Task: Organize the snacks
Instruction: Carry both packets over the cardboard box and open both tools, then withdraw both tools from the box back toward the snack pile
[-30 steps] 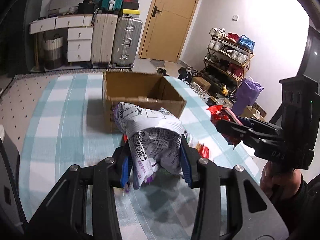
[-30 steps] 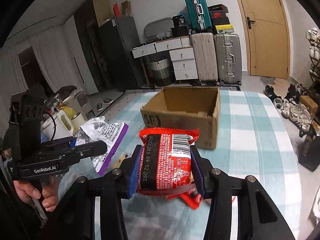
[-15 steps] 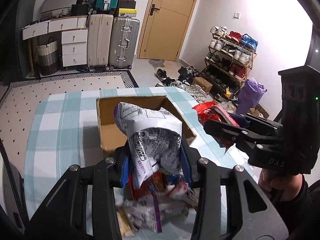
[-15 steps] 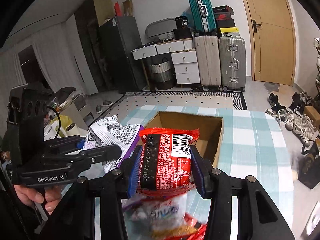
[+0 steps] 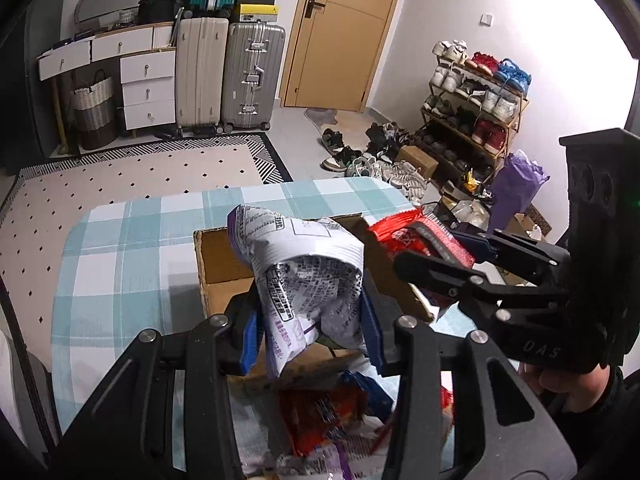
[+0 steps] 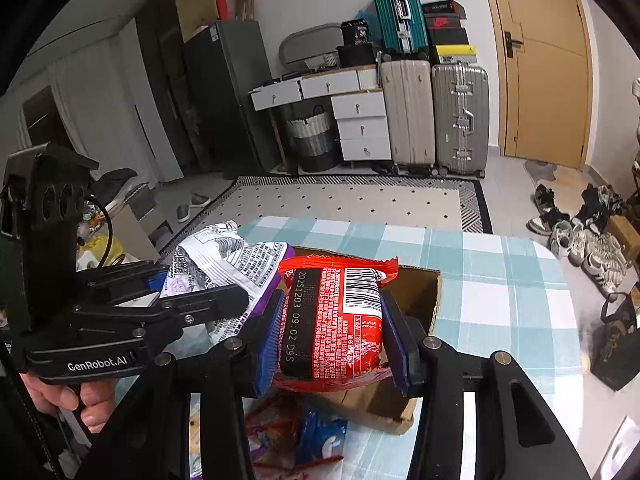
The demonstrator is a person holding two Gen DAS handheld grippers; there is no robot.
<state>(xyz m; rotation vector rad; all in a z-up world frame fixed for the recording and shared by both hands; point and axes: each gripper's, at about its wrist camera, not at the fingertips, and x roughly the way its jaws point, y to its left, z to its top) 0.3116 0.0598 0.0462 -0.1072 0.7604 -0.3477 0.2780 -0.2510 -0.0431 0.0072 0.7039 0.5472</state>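
- Left tool (image 5: 310,328): closed on a crumpled silver-and-purple snack bag (image 5: 304,276), the blue pads pressing its lower half; the bag stands upright between them, its top folded over above the open cardboard box (image 5: 218,256).
- Right tool (image 6: 334,332): closed on a red snack packet (image 6: 340,316), printed back with barcode and date facing the camera; packet held upright, in front of the box's open top.
- In the left wrist view the right tool (image 5: 432,256) comes in from the right, its red packet (image 5: 416,232) over the box's right edge.
- In the right wrist view the left tool (image 6: 200,296) enters from the left beside the right one, the silver bag (image 6: 224,256) just beside the red packet; a hand (image 6: 68,396) grips its handle.
- Cardboard box: flaps open, brown inside visible, sitting on the bench (image 5: 120,248), which has a teal-and-white checked cloth.
- Loose snacks (image 5: 328,412): a heap of red, blue and purple wrappers on the bench on the near side of the box, below both tools; partly hidden by the tool frames.
- Beyond the bench: patterned rug (image 5: 132,176), suitcases (image 5: 252,72), white drawers (image 5: 148,92), wooden door (image 5: 340,32), shoe rack (image 5: 476,96).
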